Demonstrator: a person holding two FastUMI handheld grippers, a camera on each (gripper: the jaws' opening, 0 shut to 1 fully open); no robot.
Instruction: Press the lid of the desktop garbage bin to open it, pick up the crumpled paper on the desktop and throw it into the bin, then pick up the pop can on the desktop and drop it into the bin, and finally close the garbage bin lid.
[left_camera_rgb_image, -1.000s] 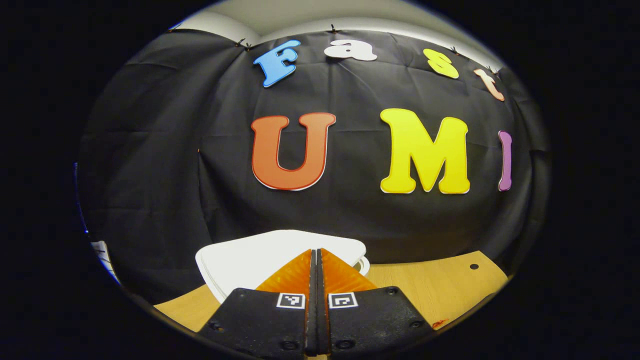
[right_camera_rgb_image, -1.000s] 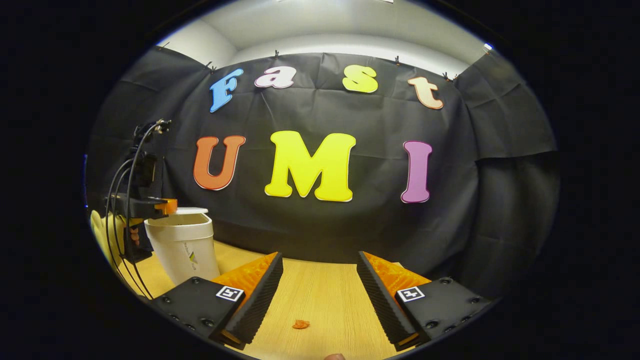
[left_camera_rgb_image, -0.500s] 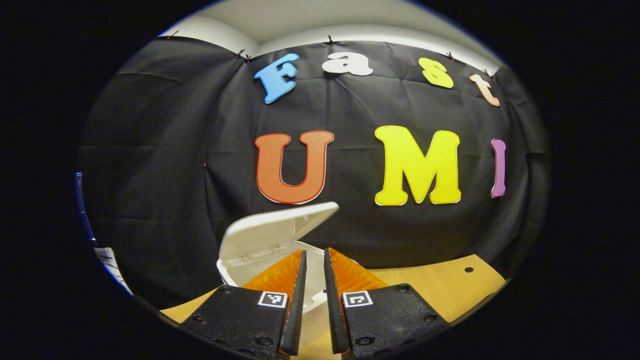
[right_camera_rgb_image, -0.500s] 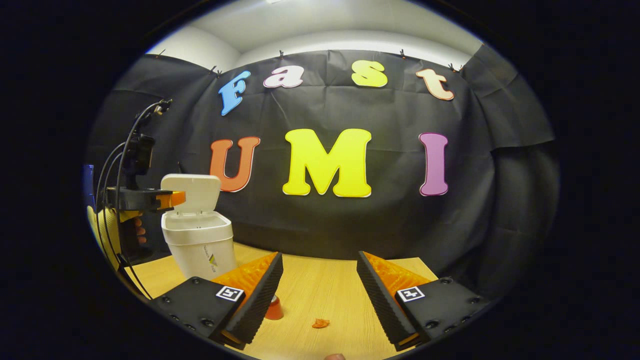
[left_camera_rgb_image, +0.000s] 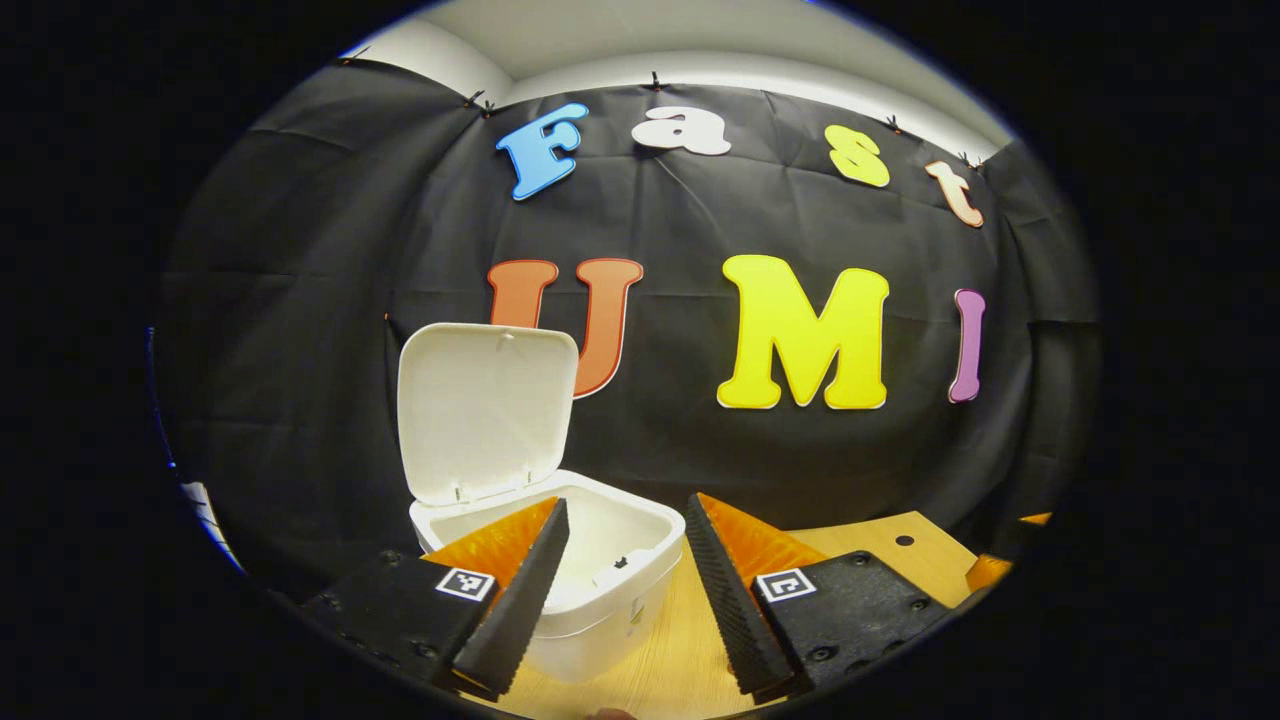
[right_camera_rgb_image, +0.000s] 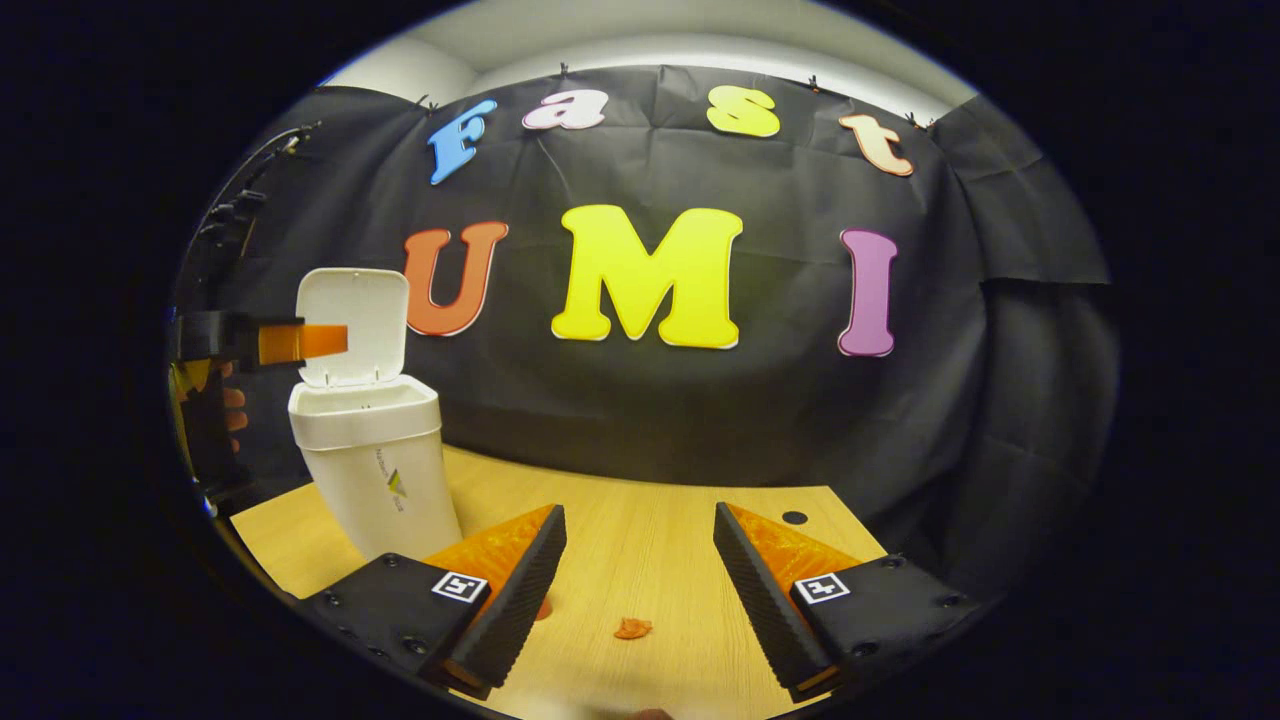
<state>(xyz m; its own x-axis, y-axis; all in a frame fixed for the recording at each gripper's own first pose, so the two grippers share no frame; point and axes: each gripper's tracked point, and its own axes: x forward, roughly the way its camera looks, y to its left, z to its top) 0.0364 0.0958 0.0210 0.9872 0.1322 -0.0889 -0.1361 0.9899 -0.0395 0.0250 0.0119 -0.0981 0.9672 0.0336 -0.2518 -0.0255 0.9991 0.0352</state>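
The bin (right_camera_rgb_image: 368, 470) is standing at the left end of the wooden desktop (right_camera_rgb_image: 650, 520), close against the black cloth, and its lid (left_camera_rgb_image: 485, 408) is tipped up on the rear hinge, so the mouth is gaping open for whatever is coming next. The left gripper (left_camera_rgb_image: 625, 570) is hovering just above and in front of that open rim, fingers spread well apart and holding nothing; in the right gripper view it is jutting in from the left at lid height (right_camera_rgb_image: 300, 342), with the person's hand (right_camera_rgb_image: 232, 400) wrapped round its handle. I'm judging that it is sitting there because the press on the lid is done.

The right gripper (right_camera_rgb_image: 640, 585) is hanging low over the middle of the desk, also spread wide and empty, pointing down toward a small orange scrap (right_camera_rgb_image: 632, 628) lying on the wood between its fingers. That may be the crumpled paper, though it's too small for me to be sure. Something reddish (right_camera_rgb_image: 543, 607) is peeping out beside its left finger, possibly the pop can, mostly hidden. The stance suggests the pick-up is the step in hand.
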